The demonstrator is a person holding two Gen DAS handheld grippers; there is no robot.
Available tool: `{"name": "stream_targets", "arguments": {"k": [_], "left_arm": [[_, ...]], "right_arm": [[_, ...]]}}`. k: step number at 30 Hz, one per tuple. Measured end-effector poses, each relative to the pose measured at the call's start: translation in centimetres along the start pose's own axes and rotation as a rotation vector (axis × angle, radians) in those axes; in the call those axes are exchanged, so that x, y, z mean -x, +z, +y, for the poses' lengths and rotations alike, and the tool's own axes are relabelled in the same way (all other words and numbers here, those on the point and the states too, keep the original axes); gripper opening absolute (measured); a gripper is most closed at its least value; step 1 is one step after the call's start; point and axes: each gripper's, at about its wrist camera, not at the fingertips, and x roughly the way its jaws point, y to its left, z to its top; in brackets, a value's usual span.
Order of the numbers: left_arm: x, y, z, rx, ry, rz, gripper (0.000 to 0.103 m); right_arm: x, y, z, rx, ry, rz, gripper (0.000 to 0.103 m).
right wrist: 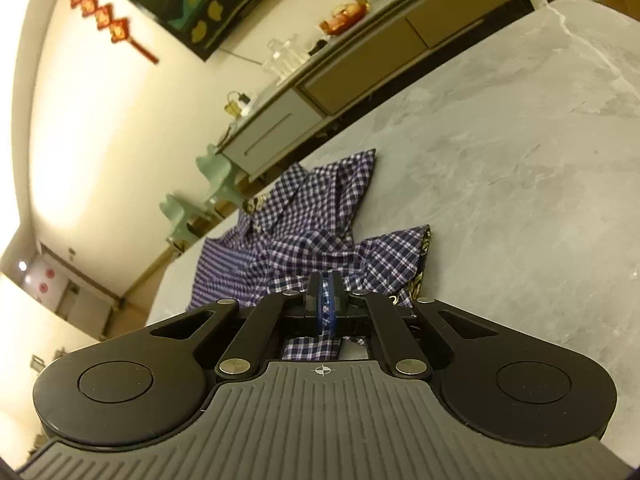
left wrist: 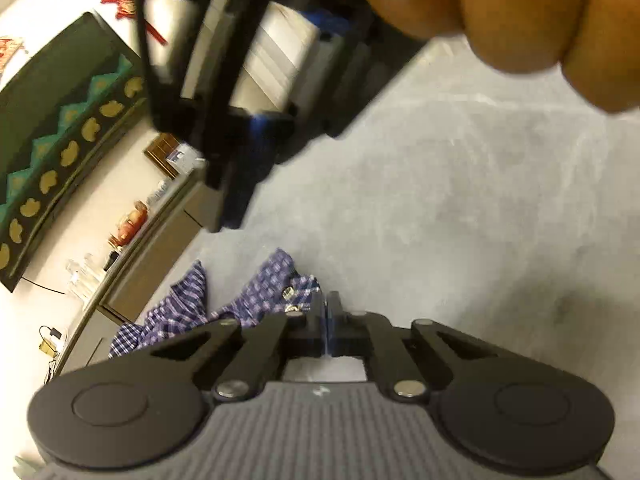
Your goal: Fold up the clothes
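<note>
Right wrist view: my right gripper (right wrist: 325,300) pinches a fold of the blue checked shirt (right wrist: 320,216), crumpled on the grey bed (right wrist: 500,168). Left gripper (left wrist: 325,312) is closed empty, shirt just beyond its tips.

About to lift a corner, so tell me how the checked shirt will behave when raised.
The checked shirt lies rumpled in soft folds, so it will likely droop. It looks thin, probably light. On the smooth grey surface it may drag along.

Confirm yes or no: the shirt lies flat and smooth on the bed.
No, the shirt lies crumpled in loose folds on the bed.
</note>
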Motion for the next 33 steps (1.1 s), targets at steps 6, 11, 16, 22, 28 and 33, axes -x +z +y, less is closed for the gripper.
{"name": "stream_targets", "arguments": {"k": [6, 11, 16, 22, 28, 33], "left_arm": [[2.6, 0.0, 1.6, 0.071, 0.06, -0.05, 0.001], [3.2, -0.7, 1.1, 0.021, 0.058, -0.019, 0.006], [2.3, -1.8, 0.3, -0.078, 0.099, 0.012, 0.046], [1.0, -2.0, -0.3, -0.157, 0.15, 0.003, 0.074], [-0.3, -1.6, -0.8, -0.19, 0.123, -0.016, 0.09], [-1.0, -1.5, -1.1, -0.181, 0.165, 0.001, 0.061]], "right_arm": [[-0.6, -0.1, -2.9, -0.138, -0.026, -0.022, 0.08], [-4.8, -1.4, -4.0, -0.195, -0.051, 0.085, 0.078], [-6.7, -2.0, -3.9, -0.207, -0.003, 0.118, 0.063], [-7.1, -1.5, -2.4, -0.181, 0.081, 0.14, 0.039], [-6.8, -0.5, -2.4, -0.204, 0.112, 0.132, 0.028], [-6.8, -0.4, -3.9, -0.284, 0.126, 0.132, 0.025]]}}
